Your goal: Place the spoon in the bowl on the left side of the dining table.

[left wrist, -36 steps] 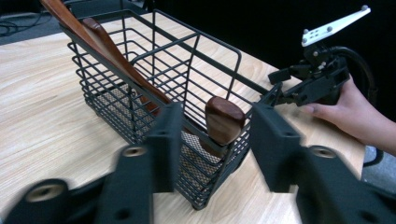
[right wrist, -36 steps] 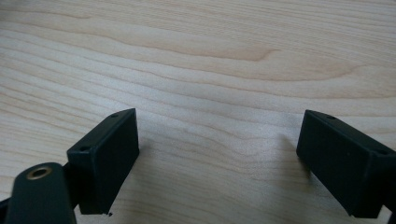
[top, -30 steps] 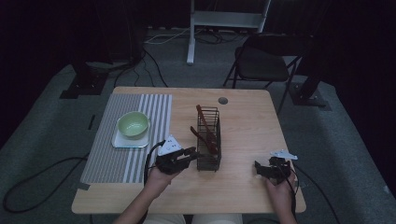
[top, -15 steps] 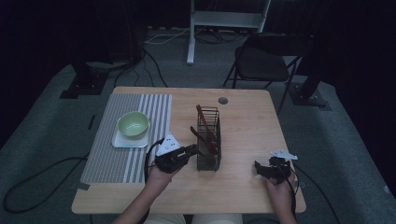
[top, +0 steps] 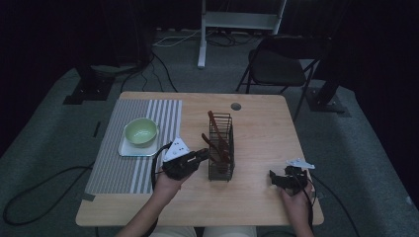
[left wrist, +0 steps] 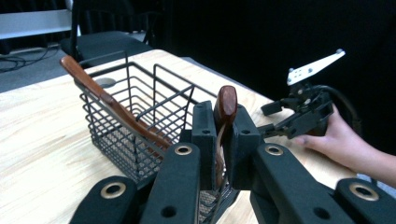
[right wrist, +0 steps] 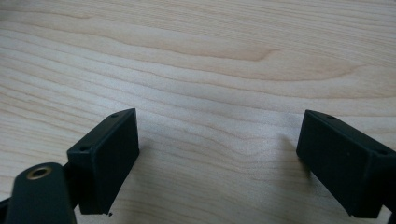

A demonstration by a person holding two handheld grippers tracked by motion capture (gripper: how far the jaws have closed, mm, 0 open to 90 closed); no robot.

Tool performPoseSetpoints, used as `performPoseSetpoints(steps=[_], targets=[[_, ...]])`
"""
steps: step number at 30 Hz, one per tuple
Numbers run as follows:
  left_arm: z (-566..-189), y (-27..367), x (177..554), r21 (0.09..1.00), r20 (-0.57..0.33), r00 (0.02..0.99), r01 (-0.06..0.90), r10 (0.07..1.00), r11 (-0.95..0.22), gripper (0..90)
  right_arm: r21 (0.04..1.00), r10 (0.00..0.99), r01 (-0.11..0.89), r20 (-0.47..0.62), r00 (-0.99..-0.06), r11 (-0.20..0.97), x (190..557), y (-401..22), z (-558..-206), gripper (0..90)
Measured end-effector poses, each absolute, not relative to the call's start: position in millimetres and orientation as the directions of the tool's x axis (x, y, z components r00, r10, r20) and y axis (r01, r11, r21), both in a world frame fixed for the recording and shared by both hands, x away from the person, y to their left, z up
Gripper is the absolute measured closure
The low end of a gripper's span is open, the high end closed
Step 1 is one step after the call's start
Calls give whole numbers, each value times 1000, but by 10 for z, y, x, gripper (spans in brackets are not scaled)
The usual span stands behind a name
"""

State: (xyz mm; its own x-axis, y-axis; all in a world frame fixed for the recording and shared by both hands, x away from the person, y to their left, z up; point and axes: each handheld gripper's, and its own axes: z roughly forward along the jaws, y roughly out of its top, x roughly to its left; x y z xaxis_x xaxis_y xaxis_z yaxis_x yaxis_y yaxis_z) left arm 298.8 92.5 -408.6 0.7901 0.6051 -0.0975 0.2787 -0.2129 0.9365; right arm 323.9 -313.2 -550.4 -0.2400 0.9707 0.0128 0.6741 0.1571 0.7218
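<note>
Now the left gripper (left wrist: 219,140) has its jaws clamped on the handle of a brown spoon (left wrist: 226,105), whose rounded end sticks up just above the two pads. They have just closed the last bit onto it. The spoon's lower part runs down between the jaws into the near end of the wire basket (left wrist: 140,116), which stands right in front of them on the desk (left wrist: 42,140). A second wooden utensil (left wrist: 107,100) leans in the basket, beyond the jaws and to their left, its handle poking out over the far rim. From the high view, the left gripper (top: 190,160) sits against the basket's (top: 221,148) left side.

The right gripper (right wrist: 217,163) has its jaws spread wide, nothing between them but bare desk just below. It is held well apart from the basket, and in the left gripper view it shows beyond the jaws to their right.

A green bowl (top: 141,132) sits on a striped mat (top: 118,168), behind the left gripper.
</note>
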Motion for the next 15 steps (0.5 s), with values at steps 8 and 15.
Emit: performPoseSetpoints(steps=[8, 15], targets=[[-3917, 939, 2970, 944, -65, 788, 248, 613, -218, 839, 721, 971, 675, 12, -240, 158, 3238, -3132, -5504, 123], [-3794, 937, 2979, 952, -59, 783, 231, 619, -201, 839, 721, 971, 675, 14, -239, 156, 3238, -3131, -5504, 123]])
